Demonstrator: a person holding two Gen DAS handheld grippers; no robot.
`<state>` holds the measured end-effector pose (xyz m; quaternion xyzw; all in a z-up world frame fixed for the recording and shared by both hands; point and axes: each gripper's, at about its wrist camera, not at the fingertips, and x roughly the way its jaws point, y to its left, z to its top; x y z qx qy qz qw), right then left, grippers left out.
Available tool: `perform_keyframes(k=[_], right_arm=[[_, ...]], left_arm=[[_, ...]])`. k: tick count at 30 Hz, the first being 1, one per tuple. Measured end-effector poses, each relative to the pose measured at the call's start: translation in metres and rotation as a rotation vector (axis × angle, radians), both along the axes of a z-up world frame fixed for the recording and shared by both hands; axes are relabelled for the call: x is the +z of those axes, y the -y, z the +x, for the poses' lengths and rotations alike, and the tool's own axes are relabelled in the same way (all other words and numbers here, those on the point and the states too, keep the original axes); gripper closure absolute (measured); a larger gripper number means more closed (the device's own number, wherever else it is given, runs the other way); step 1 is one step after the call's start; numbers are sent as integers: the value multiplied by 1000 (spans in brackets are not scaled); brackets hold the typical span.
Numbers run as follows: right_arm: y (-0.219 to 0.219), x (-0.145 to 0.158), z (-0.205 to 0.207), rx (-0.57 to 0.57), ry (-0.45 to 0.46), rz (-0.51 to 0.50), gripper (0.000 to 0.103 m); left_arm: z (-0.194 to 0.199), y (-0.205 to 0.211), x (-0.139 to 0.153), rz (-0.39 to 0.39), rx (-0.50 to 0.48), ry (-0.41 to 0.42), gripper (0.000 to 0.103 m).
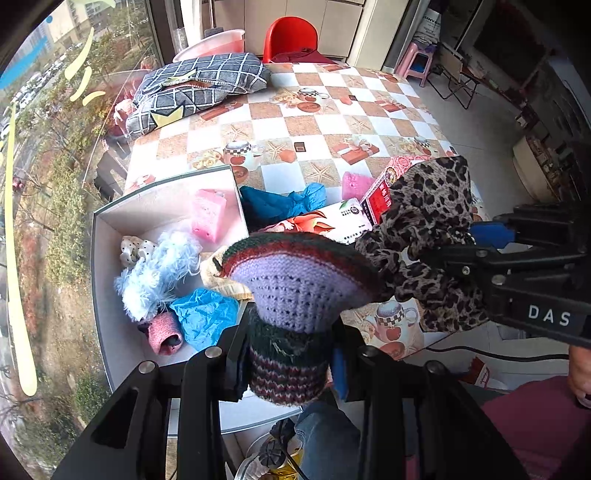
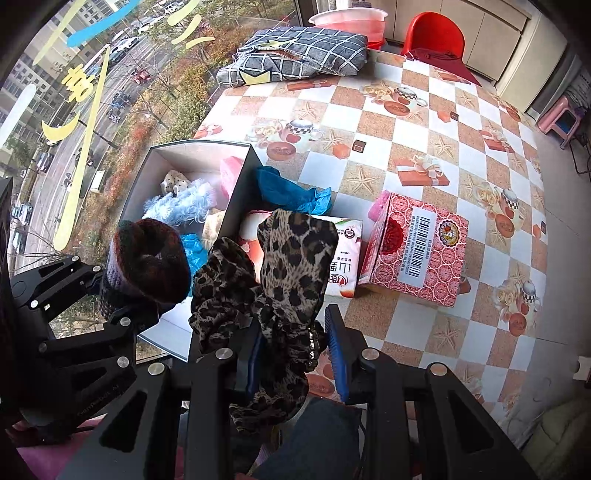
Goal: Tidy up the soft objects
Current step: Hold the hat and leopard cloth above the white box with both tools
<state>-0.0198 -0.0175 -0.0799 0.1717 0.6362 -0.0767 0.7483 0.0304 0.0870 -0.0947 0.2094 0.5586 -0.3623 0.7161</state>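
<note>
My left gripper [image 1: 290, 363] is shut on a striped knitted hat [image 1: 295, 288] with a lilac inside, held above the near edge of the open white box [image 1: 110, 280]; the hat also shows in the right wrist view [image 2: 147, 258]. My right gripper [image 2: 297, 356] is shut on a leopard-print cloth [image 2: 280, 273], held up beside the hat; it also shows in the left wrist view [image 1: 428, 225]. The box holds a fluffy light-blue piece [image 1: 159, 273], a pink sponge [image 1: 208, 216], a blue crumpled piece [image 1: 203, 314], a pink knitted piece [image 1: 164, 332] and a dotted one [image 1: 135, 249].
On the checked tablecloth [image 2: 406, 155] lie a teal crumpled cloth [image 2: 288, 192], a white-pink packet [image 2: 343, 258], a red patterned carton [image 2: 417, 247] and a pink fluffy thing [image 1: 356, 184]. A grey checked cushion [image 2: 295, 55] lies at the far edge, with a red chair [image 2: 432, 33] beyond.
</note>
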Motion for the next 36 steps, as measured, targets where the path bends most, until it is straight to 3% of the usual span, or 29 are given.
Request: perform_keyframes(k=[13, 36], right_arm=[[-13, -5, 16, 77, -11, 36, 71], [-29, -9, 30, 156, -17, 48, 71]], left_arm=[[9, -21, 4, 5, 115, 18, 66], [16, -41, 2, 12, 201, 5, 65]])
